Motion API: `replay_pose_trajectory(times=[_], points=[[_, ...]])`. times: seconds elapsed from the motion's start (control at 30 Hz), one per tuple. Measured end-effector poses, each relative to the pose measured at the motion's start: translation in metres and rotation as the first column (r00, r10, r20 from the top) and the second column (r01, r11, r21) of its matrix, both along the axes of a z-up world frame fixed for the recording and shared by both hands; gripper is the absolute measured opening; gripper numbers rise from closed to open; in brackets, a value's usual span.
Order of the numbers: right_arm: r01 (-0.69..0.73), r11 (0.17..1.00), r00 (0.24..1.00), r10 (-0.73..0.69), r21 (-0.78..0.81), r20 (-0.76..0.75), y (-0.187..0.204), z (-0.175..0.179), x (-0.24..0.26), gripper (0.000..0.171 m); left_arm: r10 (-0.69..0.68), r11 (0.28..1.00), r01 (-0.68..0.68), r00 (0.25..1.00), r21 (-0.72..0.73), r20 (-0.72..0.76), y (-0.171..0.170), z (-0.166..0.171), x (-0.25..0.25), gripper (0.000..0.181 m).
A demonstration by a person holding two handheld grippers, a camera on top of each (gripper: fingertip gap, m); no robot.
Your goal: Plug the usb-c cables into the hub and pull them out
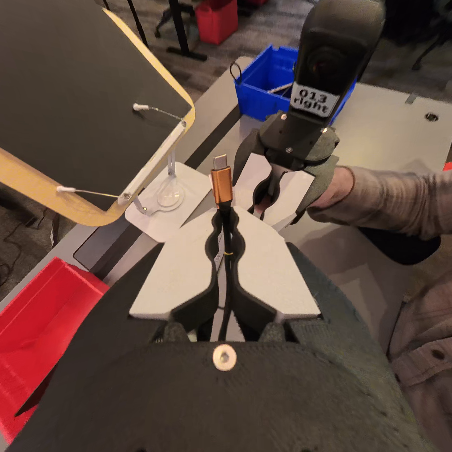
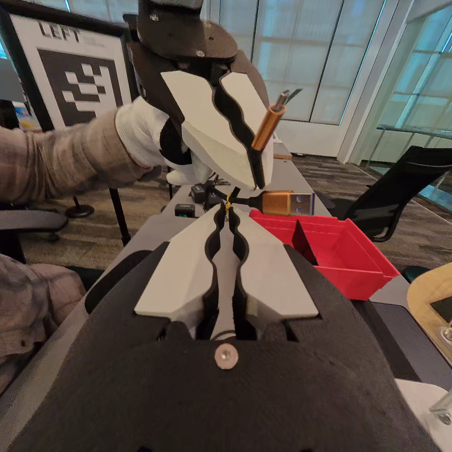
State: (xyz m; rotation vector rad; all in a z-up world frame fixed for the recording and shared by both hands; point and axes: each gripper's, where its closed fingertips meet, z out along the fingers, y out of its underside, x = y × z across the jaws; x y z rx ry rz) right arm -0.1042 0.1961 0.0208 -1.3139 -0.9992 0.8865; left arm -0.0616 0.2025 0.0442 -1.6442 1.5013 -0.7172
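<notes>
My left gripper (image 1: 225, 212) is shut on a black cable (image 1: 226, 244), just behind its orange USB-C plug (image 1: 221, 186), which sticks out past the fingertips. The right wrist view shows the same left gripper (image 2: 256, 181) up high with the USB-C plug (image 2: 269, 127) pointing up and to the right. My right gripper (image 2: 227, 210) is shut on the same cable at a yellow tie (image 2: 228, 204), next to its orange USB-A plug (image 2: 286, 203). In the left wrist view my right gripper (image 1: 261, 210) is just right of the USB-C plug. I see no hub for certain.
A red bin (image 2: 342, 254) stands on the grey table (image 2: 151, 230); it also shows in the left wrist view (image 1: 36, 305). A blue bin (image 1: 259, 80) is farther off. A black board with a wooden rim (image 1: 73, 97) and a clear stand (image 1: 170, 194) are on the left. Small black devices (image 2: 185, 209) lie beyond. Tip to tip, the grippers are about 4 cm apart.
</notes>
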Motion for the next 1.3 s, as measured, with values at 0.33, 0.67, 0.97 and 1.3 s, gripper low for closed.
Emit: replay_pose_trajectory(times=[0.33, 0.67, 0.97, 1.3], points=[[0.058, 0.998, 0.974, -0.062, -0.025, -0.22, 0.01, 0.029, 0.022, 0.026, 0.059, 0.998, -0.053, 0.963, -0.031, 0.262, 0.01, 0.028, 0.007, 0.006], [0.32, 0.917, 0.947, -0.301, 0.238, -0.115, 0.003, 0.039, 0.024, 0.0, 0.271, 0.955, -0.295, 0.83, -0.028, 0.488, 0.039, 0.056, 0.002, 0.006], [0.322, 0.945, 0.935, -0.307, 0.063, -0.177, 0.018, 0.023, 0.008, 0.01, 0.266, 0.959, -0.279, 0.815, -0.053, 0.514, 0.022, 0.05, 0.02, 0.006], [0.363, 0.922, 0.932, -0.361, 0.138, -0.038, 0.027, 0.009, 0.015, 0.0, 0.279, 0.958, -0.271, 0.821, -0.091, 0.498, 0.02, 0.045, 0.021, 0.006]])
